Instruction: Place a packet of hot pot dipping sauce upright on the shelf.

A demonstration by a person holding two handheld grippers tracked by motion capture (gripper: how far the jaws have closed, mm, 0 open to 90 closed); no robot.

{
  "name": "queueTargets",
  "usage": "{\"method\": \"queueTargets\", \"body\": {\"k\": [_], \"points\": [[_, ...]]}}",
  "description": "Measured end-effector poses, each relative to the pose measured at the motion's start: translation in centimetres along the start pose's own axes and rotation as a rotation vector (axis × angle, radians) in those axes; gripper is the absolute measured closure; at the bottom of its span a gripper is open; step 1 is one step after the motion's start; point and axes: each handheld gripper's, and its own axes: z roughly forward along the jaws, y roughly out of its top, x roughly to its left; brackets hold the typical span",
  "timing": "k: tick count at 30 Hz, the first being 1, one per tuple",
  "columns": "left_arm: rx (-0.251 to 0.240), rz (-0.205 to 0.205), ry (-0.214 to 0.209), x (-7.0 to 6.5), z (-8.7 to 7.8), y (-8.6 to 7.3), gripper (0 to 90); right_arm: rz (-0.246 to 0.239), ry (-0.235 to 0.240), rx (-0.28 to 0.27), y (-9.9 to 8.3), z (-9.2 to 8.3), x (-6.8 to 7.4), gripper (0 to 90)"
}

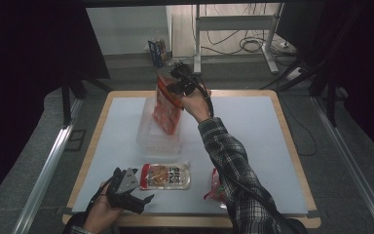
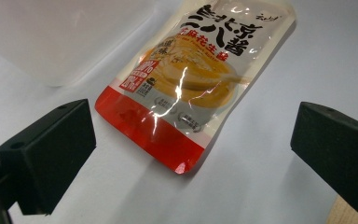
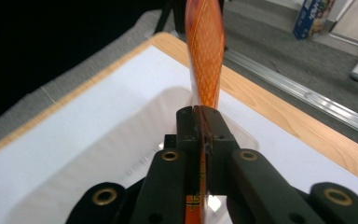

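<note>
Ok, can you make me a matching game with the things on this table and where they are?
Things:
1. orange packet
2. sauce pouch
3. clear plastic box
4. left gripper

Places or states:
A. jaws wide apart, nothing between them
B. lying flat on the white table near the front edge
C. pinched in the shut right gripper, hanging above the box
D. standing in the middle of the table, under the packet

Pairs: 1-C, 2-B, 3-D, 4-A

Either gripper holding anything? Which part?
Right gripper pinches the orange pouch at its top edge, over the clear container. Left gripper open, holding nothing.
</note>
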Motion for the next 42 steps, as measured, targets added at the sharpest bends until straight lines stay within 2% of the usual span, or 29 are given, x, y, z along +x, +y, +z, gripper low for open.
{"method": "queueTargets", "body": {"k": [4,12,18,19,21,24,31,32,35,42], "points": [[0.000,-0.001,0.002,0.0,0.0,0.0,0.0,-0.009,-0.005,0.030,-0.1,-0.1,-0.4,75.6],[-0.009,-0.003,-0.011,0.0,-0.1,0.0,0.0,-0.098,-0.058,0.045,-0.4,-0.5,-0.2,38.2],[-0.003,0.004,-0.009,0.0,-0.1,0.0,0.0,-0.117,-0.030,0.026,-1.2,-1.1,-0.8,18.9],[-0.004,0.005,-0.008,0.0,-0.1,0.0,0.0,-0.117,-0.030,0.026,-1.2,-1.1,-0.8,18.9],[-0.009,0.000,-0.009,0.0,-0.1,0.0,0.0,-0.127,-0.004,0.028,-1.6,-1.4,-1.2,10.8],[-0.011,-0.001,-0.007,-0.1,-0.1,0.0,0.0,-0.143,-0.007,0.035,-2.1,-1.9,-1.3,7.7],[-0.017,0.004,-0.004,-0.2,-0.1,0.0,0.0,-0.138,0.008,0.027,-3.5,-3.4,-1.8,1.7],[-0.015,0.016,-0.002,-0.2,-0.1,0.1,0.0,-0.140,0.005,0.023,-4.1,-3.9,-2.0,0.1],[-0.021,0.020,-0.001,-0.2,-0.2,0.1,0.0,-0.146,-0.014,0.009,-4.9,-4.7,-2.0,0.0],[-0.027,0.019,-0.001,-0.2,-0.2,0.1,0.0,-0.154,0.007,-0.008,-6.5,-5.6,-1.6,0.0]]}}
